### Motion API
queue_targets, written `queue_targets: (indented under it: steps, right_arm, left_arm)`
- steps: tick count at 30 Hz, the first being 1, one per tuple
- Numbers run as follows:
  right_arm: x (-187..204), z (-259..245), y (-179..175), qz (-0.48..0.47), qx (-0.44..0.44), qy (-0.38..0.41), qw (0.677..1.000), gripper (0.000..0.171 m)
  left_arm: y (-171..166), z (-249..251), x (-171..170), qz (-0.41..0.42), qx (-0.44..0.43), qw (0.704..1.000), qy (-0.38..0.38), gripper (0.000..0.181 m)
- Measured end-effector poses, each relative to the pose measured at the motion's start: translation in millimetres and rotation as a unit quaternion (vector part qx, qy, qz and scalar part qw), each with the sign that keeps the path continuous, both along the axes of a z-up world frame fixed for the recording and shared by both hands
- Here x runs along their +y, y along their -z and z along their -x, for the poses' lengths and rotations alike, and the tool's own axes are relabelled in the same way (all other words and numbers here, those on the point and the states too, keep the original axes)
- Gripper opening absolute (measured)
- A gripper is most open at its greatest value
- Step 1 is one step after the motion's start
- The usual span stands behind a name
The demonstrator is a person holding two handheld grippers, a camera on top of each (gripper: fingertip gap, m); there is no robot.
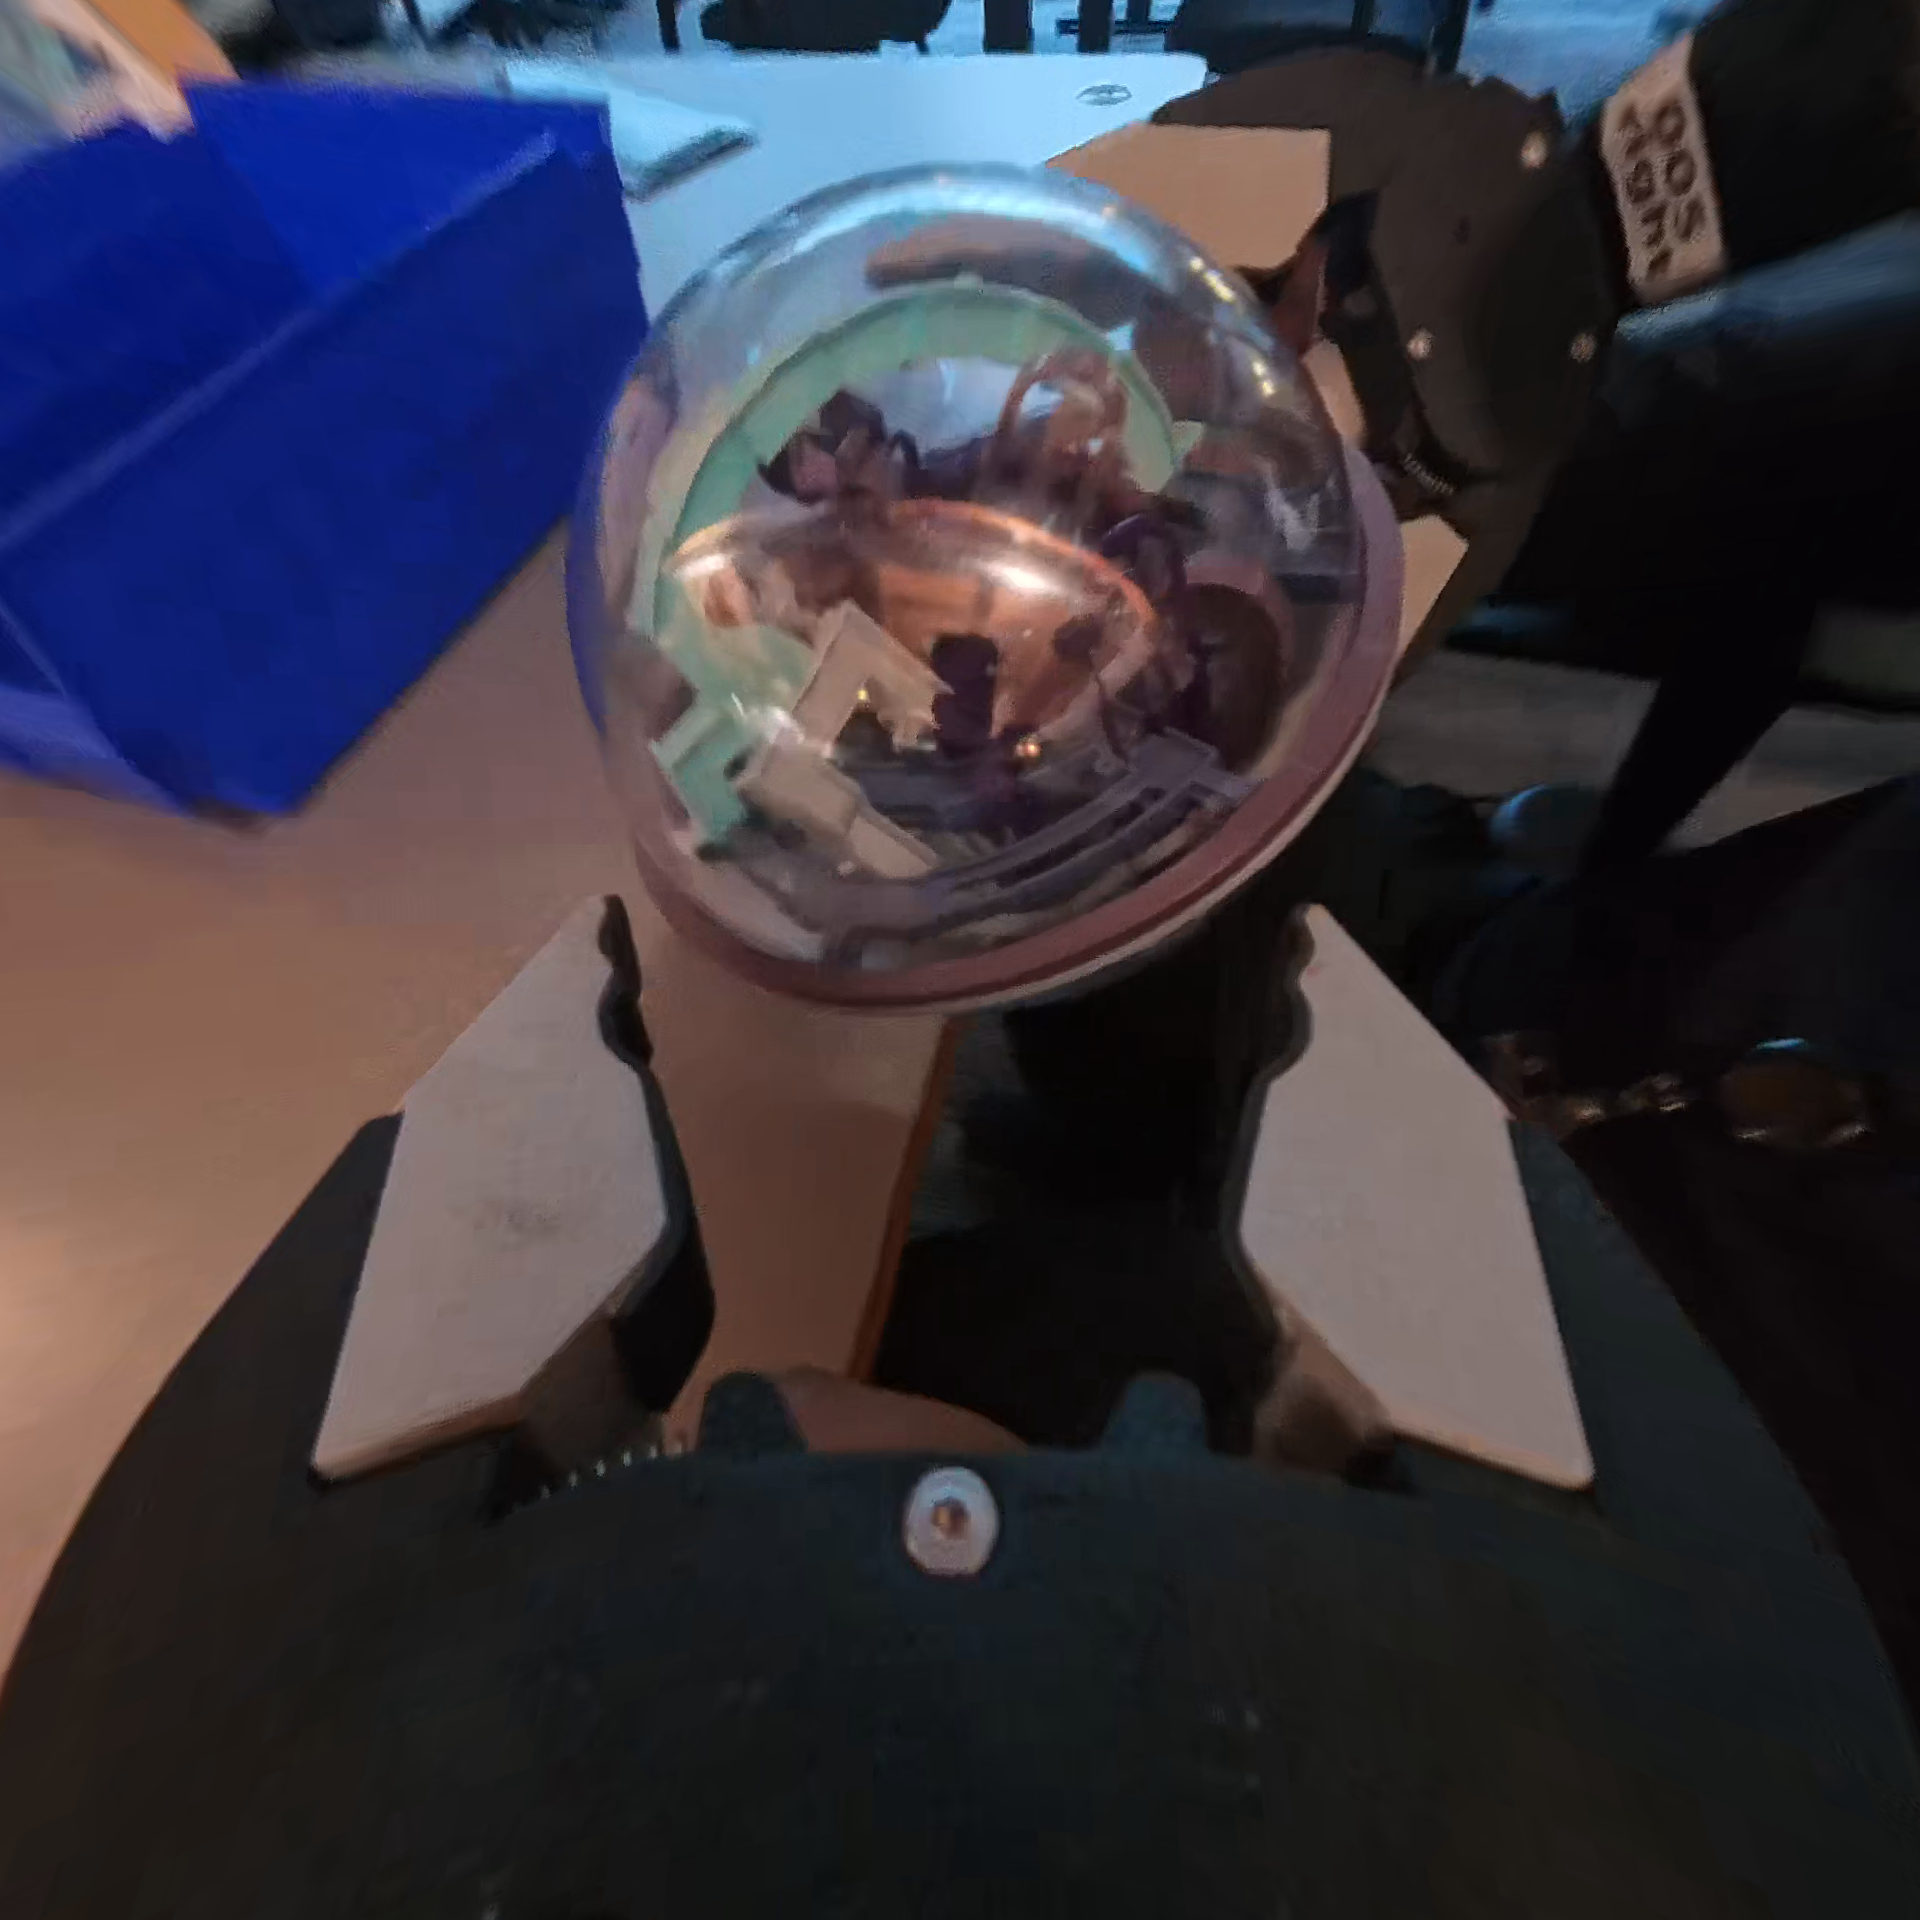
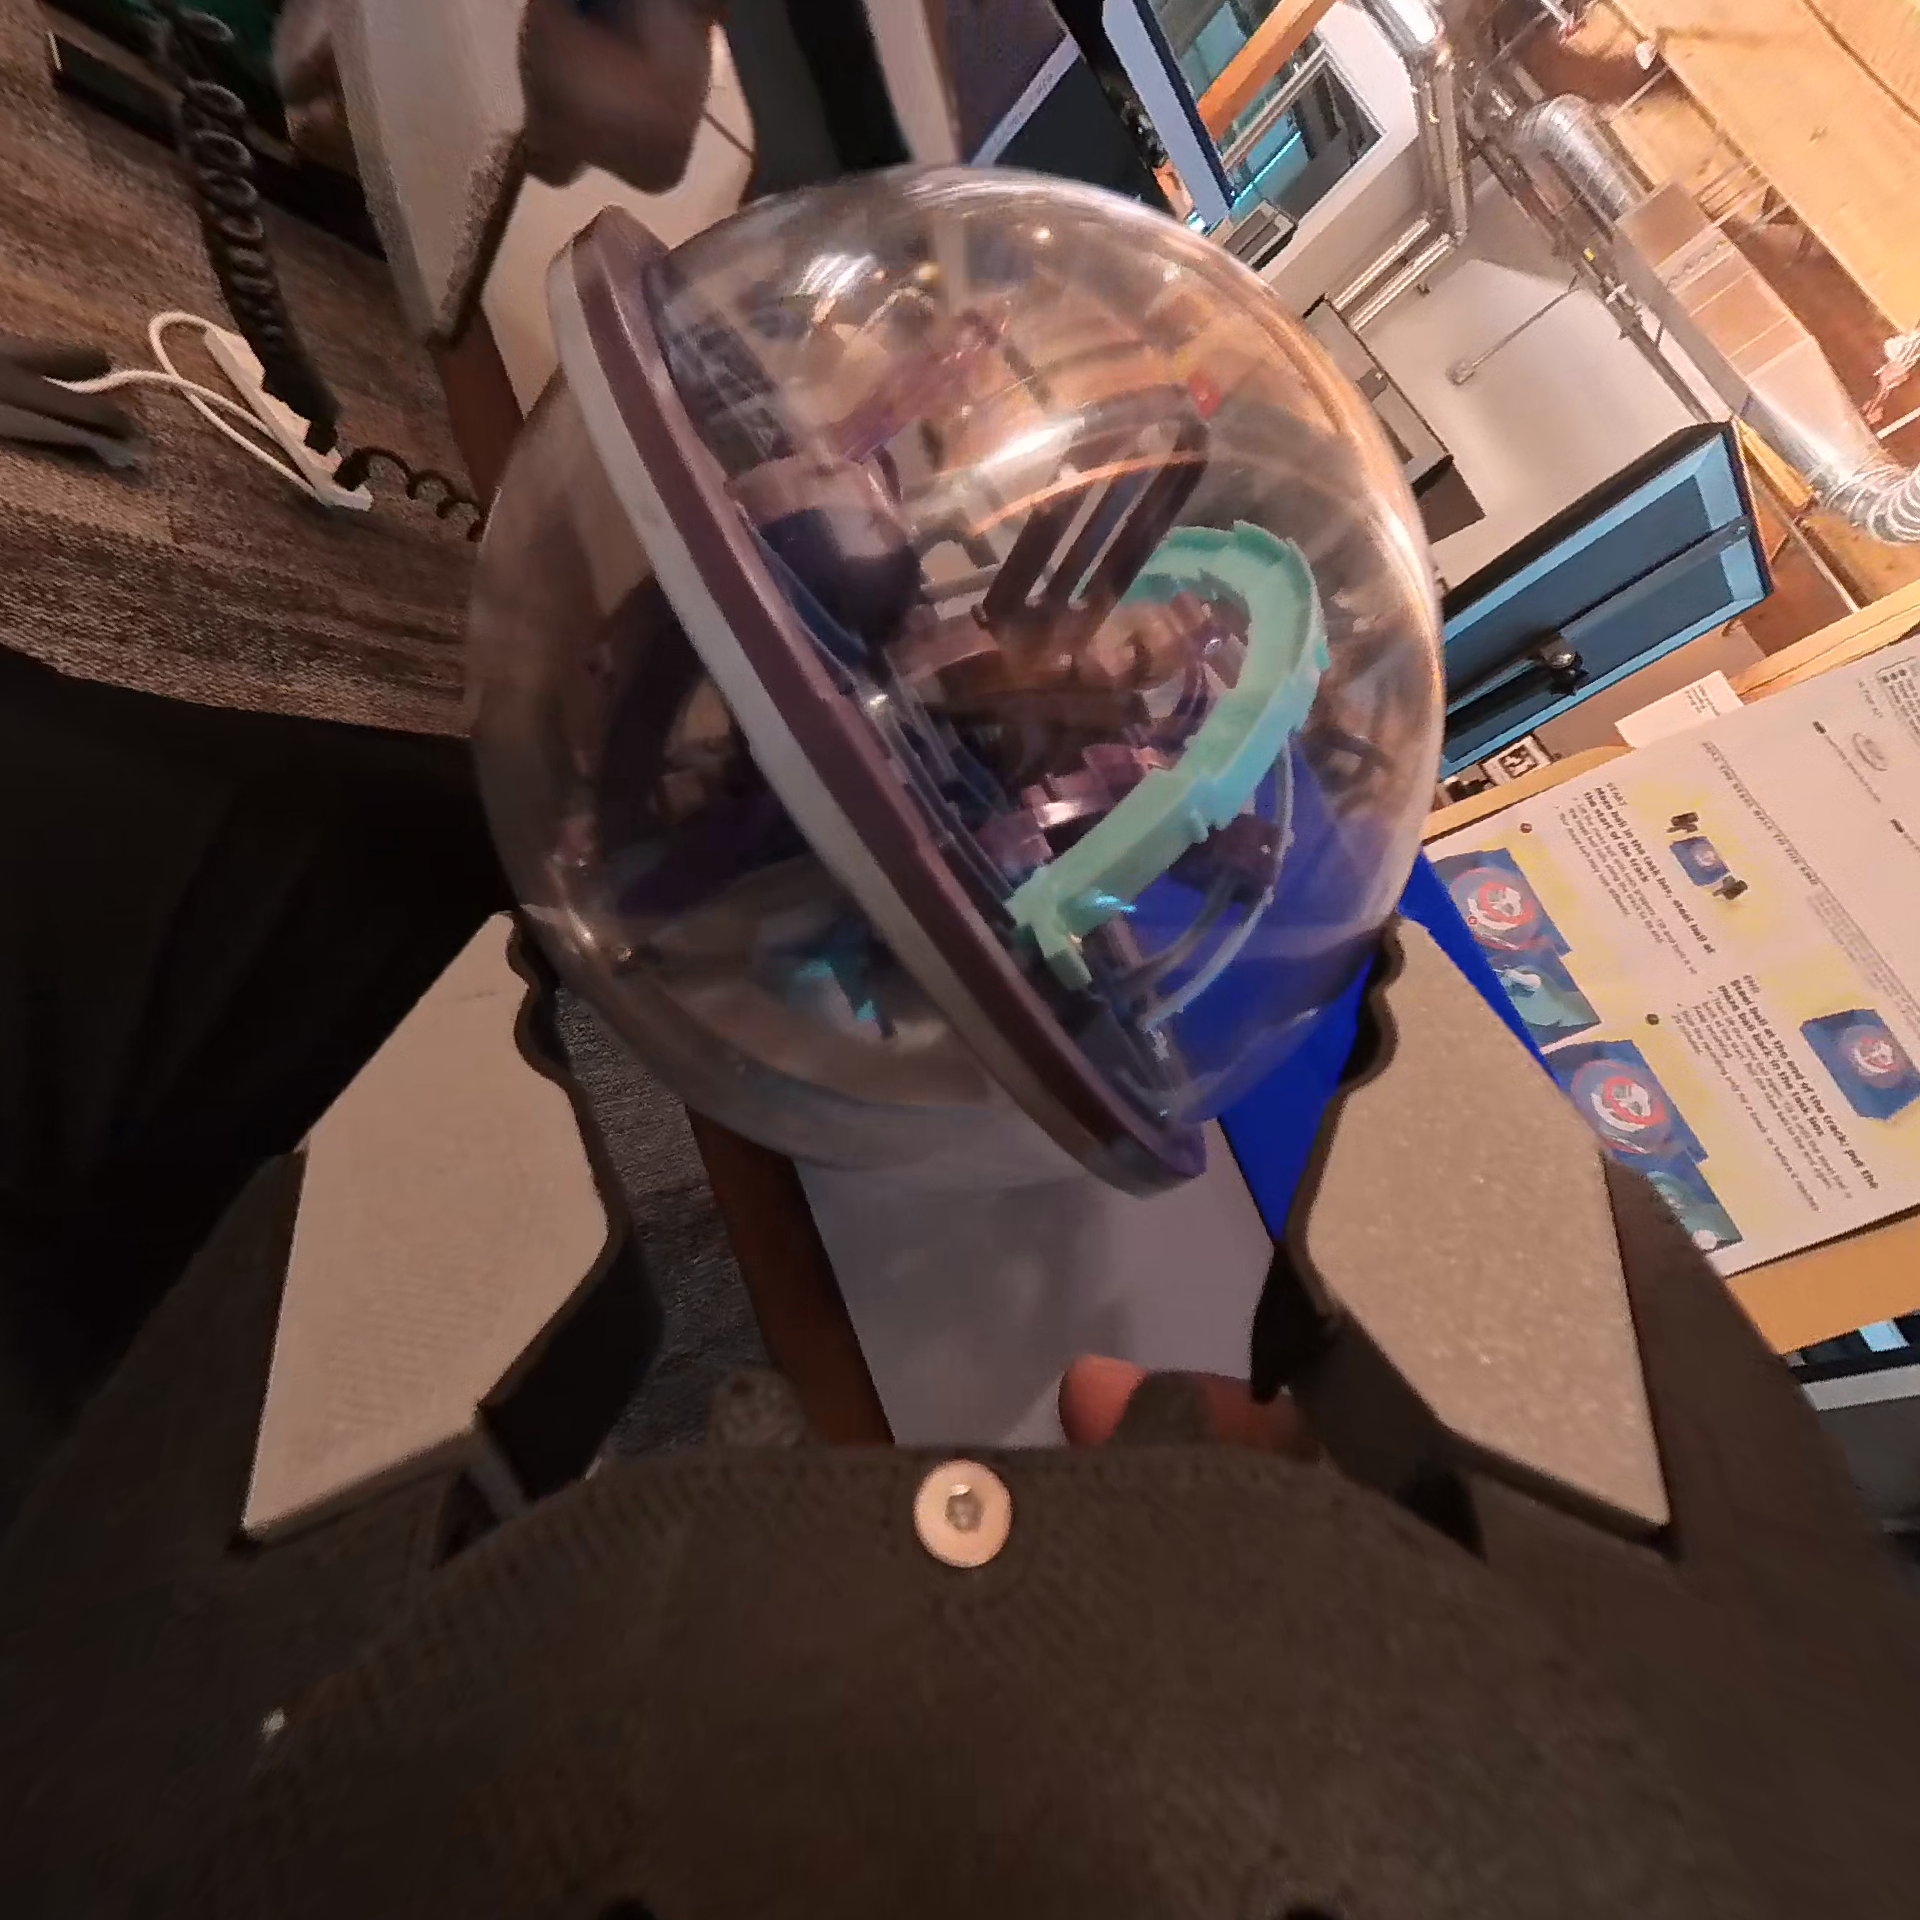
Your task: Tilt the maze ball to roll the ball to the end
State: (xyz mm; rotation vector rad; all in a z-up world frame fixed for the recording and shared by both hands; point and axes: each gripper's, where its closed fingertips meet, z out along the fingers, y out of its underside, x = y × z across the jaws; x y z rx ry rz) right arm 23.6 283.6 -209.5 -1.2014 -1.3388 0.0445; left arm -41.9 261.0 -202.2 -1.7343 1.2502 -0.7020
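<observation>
I'm mid-tilt: maze ball (image 1: 977,582) is off the table, pinched between my two grippers. Left gripper (image 1: 956,935) has its jaws spread wide, tips at the sphere's 6 o'clock in the left wrist view; contact looks likely but the fingertips (image 1: 613,935) sit right at the rim edge, so I can't confirm a firm hold. Right gripper (image 2: 951,966) likewise wide, cradling the lower dome in the right wrist view. Purple equator ring (image 2: 831,727) runs from 11 to 5 o'clock there, so the sphere is tipped hard.

Green curved track (image 2: 1226,748) sits at 3 o'clock. A tiny bright bead near 12 o'clock (image 2: 925,272) may be the ball; too small to be sure.

Blue box (image 1: 260,416) at 9 o'clock, on the table (image 1: 208,1039).

Next, my read: find the ball first, then slow, small coordinated rolls of both wrists, keeping squeeze even so the dome doesn't slip
</observation>
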Motion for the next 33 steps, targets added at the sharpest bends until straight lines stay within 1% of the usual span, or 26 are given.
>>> queue_targets:
  steps: [3,5,6,8,10,12,13,14,17,19,23,25,28,30,31,33]
  right_arm:
    - [-1,-1,0,-0.005,0.002,0.002,1.0,0.148]
    - [-2,-2,1,-0.01,0.004,0.005,1.0,0.148]
    - [-2,-2,1,-0.014,0.005,0.007,1.0,0.148]
    - [-4,-3,1,-0.027,0.004,0.013,1.0,0.147]
    - [-5,-5,2,-0.044,-0.002,0.021,0.999,0.147]
    - [-5,-5,2,-0.06,-0.007,0.028,0.998,0.148]
    - [-6,-5,1,-0.067,-0.009,0.029,0.997,0.148]
    - [-6,-4,1,-0.072,-0.013,0.03,0.997,0.148]
    - [-5,-5,3,-0.074,-0.025,0.032,0.996,0.154]
    - [-5,-6,7,-0.057,-0.039,0.028,0.997,0.157]
    - [-4,-13,9,-0.006,-0.054,0.02,0.998,0.158]
    - [-10,-13,7,0.028,-0.048,-0.004,0.998,0.16]
    - [-18,-18,-1,0.143,0.01,-0.041,0.989,0.158]
    - [-18,-26,-8,0.221,0.068,-0.054,0.971,0.156]
    - [-18,-30,-7,0.268,0.093,-0.054,0.957,0.155]
    - [-19,-37,3,0.381,0.126,-0.05,0.914,0.154]
  left_arm:
    - [8,-3,-7,0.118,-0.041,0.992,-0.003,0.119]
    - [12,-5,-4,0.152,-0.061,0.986,-0.011,0.115]
    - [11,-7,-7,0.166,-0.075,0.983,0.0,0.114]
    - [8,-12,-13,0.194,-0.1,0.976,0.015,0.121]
    - [6,-13,-16,0.213,-0.116,0.97,0.027,0.121]
    - [5,-14,-14,0.226,-0.131,0.965,0.021,0.12]
    - [7,-15,-11,0.23,-0.132,0.964,0.012,0.115]
    - [10,-16,-9,0.23,-0.131,0.964,0.012,0.116]
    - [12,-19,-9,0.226,-0.134,0.965,0.017,0.118]
    - [12,-20,-7,0.221,-0.134,0.966,0.011,0.118]
    - [9,-20,1,0.213,-0.143,0.966,-0.006,0.117]
    - [8,-21,3,0.211,-0.146,0.967,-0.007,0.116]
    - [7,-19,5,0.208,-0.148,0.967,-0.01,0.114]
    - [6,-19,5,0.205,-0.149,0.967,-0.013,0.112]
    - [5,-18,6,0.202,-0.149,0.968,-0.013,0.111]
    - [4,-18,4,0.192,-0.145,0.971,-0.009,0.11]
